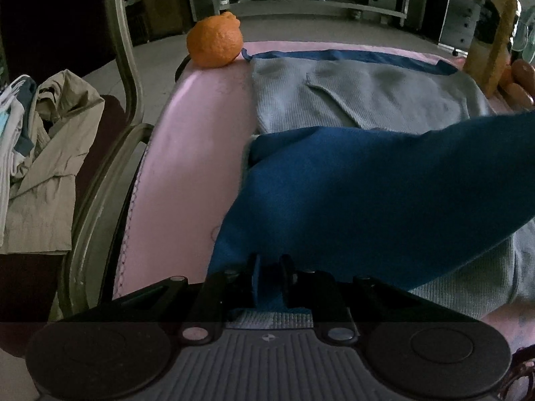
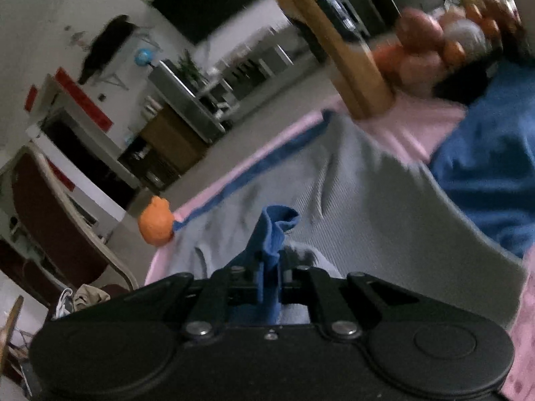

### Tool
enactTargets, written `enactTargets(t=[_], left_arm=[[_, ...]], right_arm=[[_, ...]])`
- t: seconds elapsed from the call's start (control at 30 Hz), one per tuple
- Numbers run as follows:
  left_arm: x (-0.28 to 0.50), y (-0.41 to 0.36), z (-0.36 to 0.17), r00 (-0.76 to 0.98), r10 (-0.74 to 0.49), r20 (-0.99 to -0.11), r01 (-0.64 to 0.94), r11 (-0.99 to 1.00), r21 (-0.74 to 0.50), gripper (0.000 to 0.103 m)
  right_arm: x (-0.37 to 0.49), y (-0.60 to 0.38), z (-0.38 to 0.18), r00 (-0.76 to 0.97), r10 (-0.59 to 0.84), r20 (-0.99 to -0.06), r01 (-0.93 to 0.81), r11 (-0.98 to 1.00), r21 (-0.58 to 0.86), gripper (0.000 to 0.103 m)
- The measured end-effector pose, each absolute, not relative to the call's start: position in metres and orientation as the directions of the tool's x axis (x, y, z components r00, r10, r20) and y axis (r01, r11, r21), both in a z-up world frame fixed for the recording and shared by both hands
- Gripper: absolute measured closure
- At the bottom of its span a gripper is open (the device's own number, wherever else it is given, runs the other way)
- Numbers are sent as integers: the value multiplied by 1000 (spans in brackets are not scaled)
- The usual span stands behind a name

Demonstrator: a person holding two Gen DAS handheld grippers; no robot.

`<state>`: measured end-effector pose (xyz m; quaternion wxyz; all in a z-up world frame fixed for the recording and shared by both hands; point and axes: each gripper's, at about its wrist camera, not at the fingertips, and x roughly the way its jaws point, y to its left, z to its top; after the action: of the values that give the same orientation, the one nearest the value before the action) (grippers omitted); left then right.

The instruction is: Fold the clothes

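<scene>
On the pink table (image 1: 187, 153) lies the grey and blue top (image 1: 351, 100), spread flat, with one blue part lifted up off it. The left gripper (image 1: 269, 269) is pinched tight on a blue edge (image 1: 264, 287) of the top, and the right gripper (image 2: 272, 267) is pinched tight on another blue bit (image 2: 272, 230). Each one only holds a thin strip of cloth, so I think a hard tug could make the cloth slip out and flop down crooked. An orange (image 1: 214, 40) sits right at the far corner of the top and could roll off if the cloth drags. The tall yellow bottle (image 1: 495, 33) stands just beside the top too, and a swinging sleeve might knock it over.
</scene>
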<state>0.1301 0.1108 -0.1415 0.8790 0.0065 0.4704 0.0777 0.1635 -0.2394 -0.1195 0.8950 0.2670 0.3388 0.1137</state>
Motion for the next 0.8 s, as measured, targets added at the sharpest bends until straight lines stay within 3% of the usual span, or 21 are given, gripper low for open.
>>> enactTargets(t=[0.07,0.2,0.3,0.43,0.5,0.6,0.77,0.8], left_arm=[[131,110,-143,535,143,-833,-126,988,89,83],[128,111,-142,526,129,-841,-122,990,76,81],[115,123,-127,558,75,-826,-149,989,-11,82],[103,142,-102,673,-17,-739,-159,973,-167,82],[117,143,-102,680,-7,-733,-169,972,-165,85],[145,138,-108,677,18,-736,-171,976,-133,90],[197,127,-138,635,75,-769,-189,980,-61,93],[204,130,-146,614,83,-785,-209,976,-60,87]], right_arm=[[165,-236,-121,743,329,-582,-5,873,488,96],[190,-231,-158,633,212,-745,103,930,353,95],[193,-234,-167,568,187,-801,166,928,335,80],[174,-253,-139,639,203,-742,196,890,412,73],[170,-259,-131,686,246,-685,168,862,478,74],[187,-260,-140,673,404,-620,112,773,625,87],[222,-249,-177,608,560,-563,128,630,766,86],[228,-251,-185,604,553,-574,160,622,767,86]])
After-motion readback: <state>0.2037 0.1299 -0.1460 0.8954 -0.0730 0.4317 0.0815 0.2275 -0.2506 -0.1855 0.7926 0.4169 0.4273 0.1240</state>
